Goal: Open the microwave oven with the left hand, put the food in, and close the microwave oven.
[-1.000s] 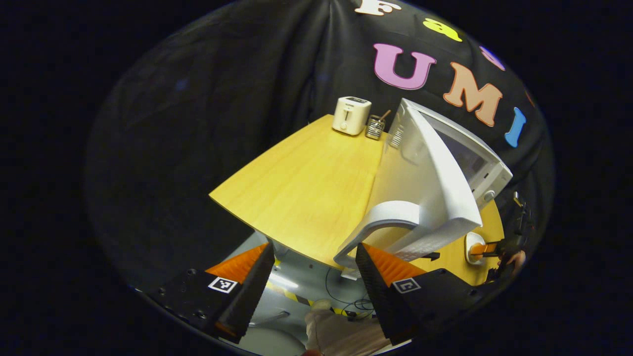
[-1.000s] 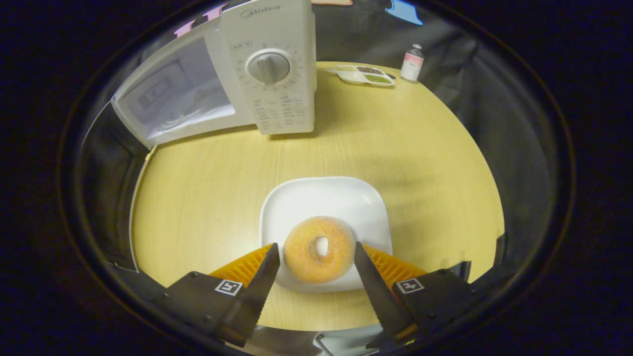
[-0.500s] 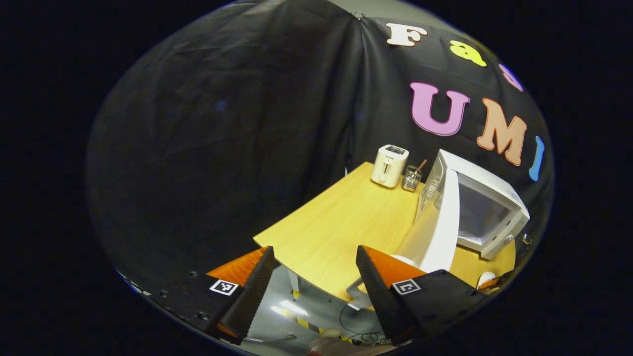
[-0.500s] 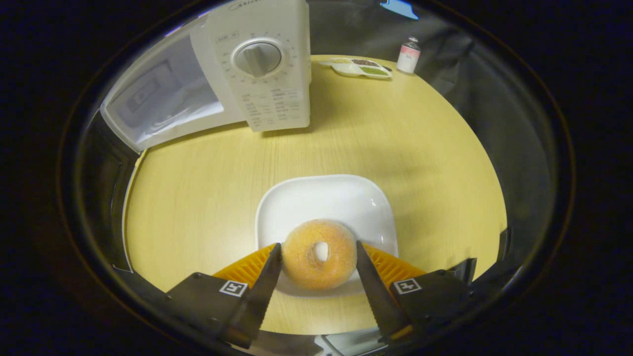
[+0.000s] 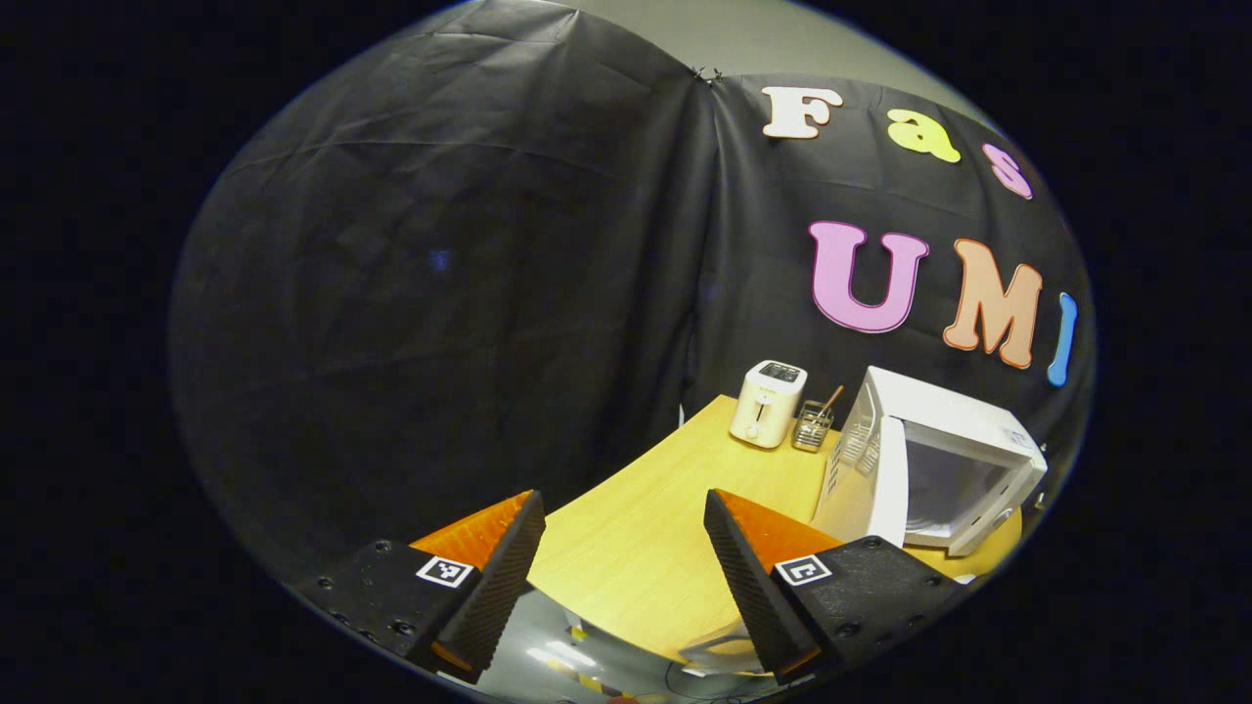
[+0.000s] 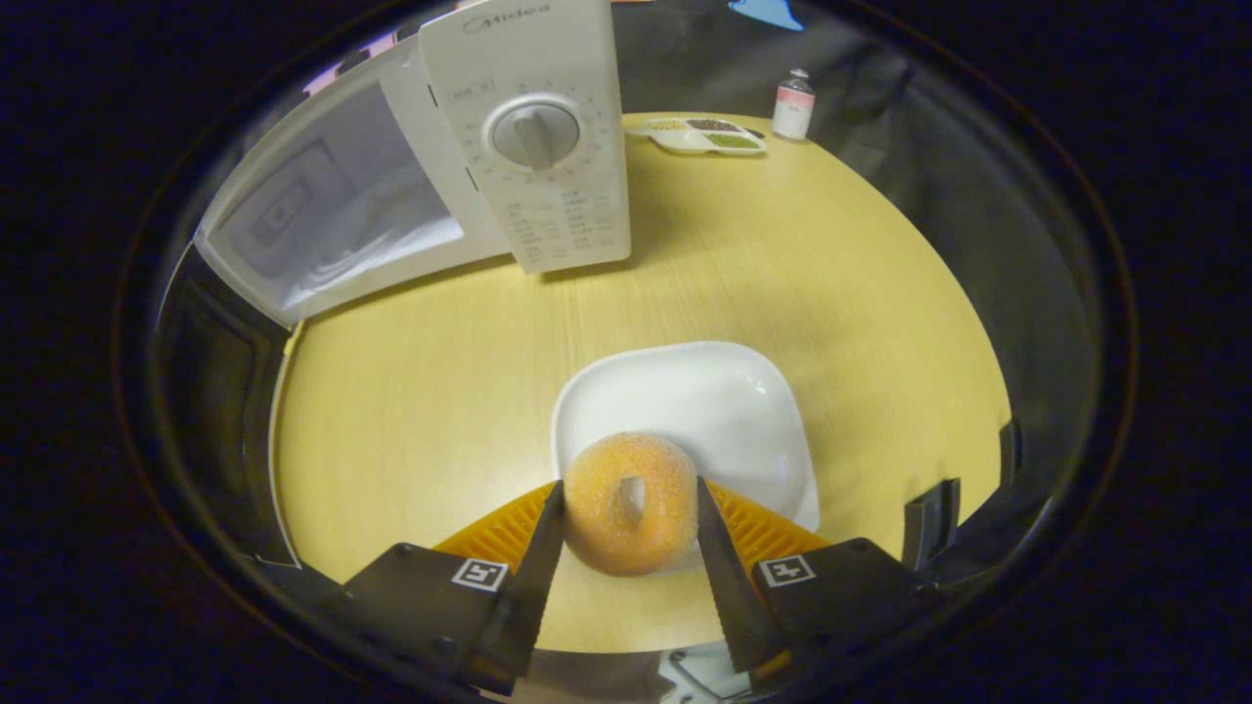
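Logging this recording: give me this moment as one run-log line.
door: microwave open | right gripper: shut on doughnut, above plate | left gripper: open, holding nothing | food: not yet inside

A sugar-dusted golden-orange ring doughnut point(image 6: 631, 502) sits over a glossy white square plate point(image 6: 719, 411) on a pale yellow wood-grain table point(image 6: 421, 391). Behind the plate stands a white microwave oven point(image 6: 528, 147); beyond it, a cream toaster point(image 5: 768, 403) against black cloth.
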`<control>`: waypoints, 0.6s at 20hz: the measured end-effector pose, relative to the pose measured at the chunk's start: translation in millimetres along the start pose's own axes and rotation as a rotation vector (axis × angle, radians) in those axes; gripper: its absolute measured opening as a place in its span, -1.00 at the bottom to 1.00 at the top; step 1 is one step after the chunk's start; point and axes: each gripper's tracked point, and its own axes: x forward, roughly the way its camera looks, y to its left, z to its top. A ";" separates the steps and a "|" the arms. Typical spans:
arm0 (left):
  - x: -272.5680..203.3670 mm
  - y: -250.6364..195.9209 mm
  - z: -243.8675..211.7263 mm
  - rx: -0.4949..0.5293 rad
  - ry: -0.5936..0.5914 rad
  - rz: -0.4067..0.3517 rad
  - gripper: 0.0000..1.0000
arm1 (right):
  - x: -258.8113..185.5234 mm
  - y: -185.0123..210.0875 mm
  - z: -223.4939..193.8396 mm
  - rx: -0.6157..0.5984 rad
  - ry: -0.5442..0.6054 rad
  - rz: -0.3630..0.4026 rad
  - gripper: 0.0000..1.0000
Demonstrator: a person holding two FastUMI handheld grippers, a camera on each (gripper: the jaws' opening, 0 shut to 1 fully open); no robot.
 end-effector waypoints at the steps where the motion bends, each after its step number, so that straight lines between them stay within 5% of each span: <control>1: 1.9 -5.1 -3.0 -0.013 0.002 -0.014 0.92 | -7.1 13.2 0.5 0.045 -0.011 0.039 0.55; 7: 21.3 -33.5 -7.7 -0.036 0.021 -0.101 0.93 | -41.5 106.2 20.2 0.361 -0.082 0.306 0.45; 11: 31.3 -44.3 -0.3 0.025 0.013 -0.138 0.93 | -51.2 163.4 55.2 0.451 -0.181 0.429 0.54; 12: 33.1 -47.7 0.3 0.034 0.012 -0.153 0.93 | -50.6 176.5 65.0 0.470 -0.208 0.455 0.43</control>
